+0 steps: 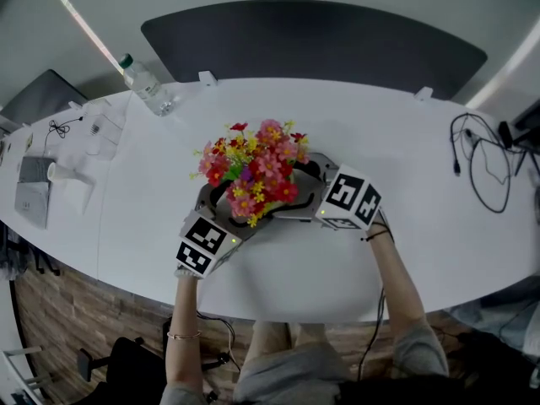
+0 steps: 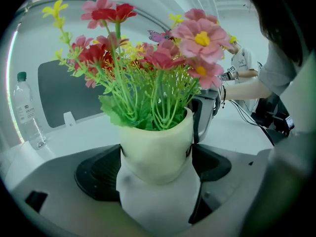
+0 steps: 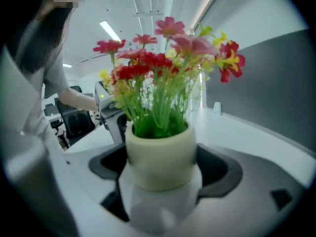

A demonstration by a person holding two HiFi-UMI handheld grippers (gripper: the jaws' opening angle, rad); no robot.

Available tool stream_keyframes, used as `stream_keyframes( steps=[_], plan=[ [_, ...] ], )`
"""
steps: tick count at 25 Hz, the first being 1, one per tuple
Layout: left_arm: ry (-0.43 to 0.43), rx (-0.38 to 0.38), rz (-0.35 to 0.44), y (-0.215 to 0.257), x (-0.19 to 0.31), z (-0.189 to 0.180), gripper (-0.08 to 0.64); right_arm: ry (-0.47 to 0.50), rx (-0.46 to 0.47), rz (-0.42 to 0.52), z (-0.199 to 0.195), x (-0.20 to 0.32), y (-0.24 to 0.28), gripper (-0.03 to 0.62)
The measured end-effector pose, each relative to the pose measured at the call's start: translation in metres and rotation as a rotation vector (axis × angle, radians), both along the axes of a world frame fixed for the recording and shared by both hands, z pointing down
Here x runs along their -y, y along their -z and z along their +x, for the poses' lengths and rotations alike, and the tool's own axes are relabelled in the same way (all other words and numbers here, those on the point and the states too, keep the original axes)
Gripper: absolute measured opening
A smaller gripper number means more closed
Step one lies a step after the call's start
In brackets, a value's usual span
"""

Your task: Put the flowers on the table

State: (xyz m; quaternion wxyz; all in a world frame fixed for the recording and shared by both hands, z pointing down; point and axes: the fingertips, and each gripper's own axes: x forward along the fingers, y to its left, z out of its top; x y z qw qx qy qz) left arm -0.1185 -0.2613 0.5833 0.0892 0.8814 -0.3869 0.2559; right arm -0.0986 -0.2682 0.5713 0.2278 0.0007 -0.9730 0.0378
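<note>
A bunch of red, pink and yellow artificial flowers (image 1: pixel 253 169) stands in a cream pot (image 2: pixel 155 149) with a white lower part. It sits over the near middle of the white table (image 1: pixel 396 133). My left gripper (image 1: pixel 221 207) clasps the pot from the left and my right gripper (image 1: pixel 305 191) from the right. In the left gripper view the left gripper (image 2: pixel 155 158) has both jaws pressed on the pot's sides. The right gripper view shows the right gripper (image 3: pixel 160 162) gripping the pot (image 3: pixel 160 154) likewise. The blooms hide the pot from above. Whether its base touches the table I cannot tell.
A clear water bottle (image 1: pixel 143 81) stands at the table's back left. White boxes and a paper cup (image 1: pixel 63 175) lie at the left end. Black cables (image 1: pixel 485 163) trail over the right end. A dark panel (image 1: pixel 312 40) runs behind the table. The front edge is just below my hands.
</note>
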Motion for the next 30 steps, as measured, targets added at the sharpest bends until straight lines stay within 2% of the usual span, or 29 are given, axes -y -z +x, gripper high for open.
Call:
stream_keyframes(
  steps=[5, 13, 24, 27, 30],
  plan=[
    [0.015, -0.008, -0.016, -0.002, -0.001, 0.000, 0.463, -0.019, -0.015, 0.003, 0.003, -0.002, -0.003, 0.445],
    [0.059, -0.060, -0.016, 0.002, -0.001, -0.005, 0.462, -0.068, 0.027, -0.036, 0.005, 0.002, 0.003, 0.445],
    [0.198, -0.180, 0.046, 0.017, -0.008, -0.015, 0.459, -0.170, 0.052, -0.076, 0.031, -0.004, 0.011, 0.443],
    [0.229, -0.199, 0.054, 0.020, -0.014, -0.016, 0.435, -0.191, 0.082, -0.102, 0.035, -0.007, 0.018, 0.442],
    [0.247, -0.213, 0.064, 0.024, -0.022, -0.012, 0.373, -0.205, 0.103, -0.117, 0.039, -0.013, 0.024, 0.429]
  ],
)
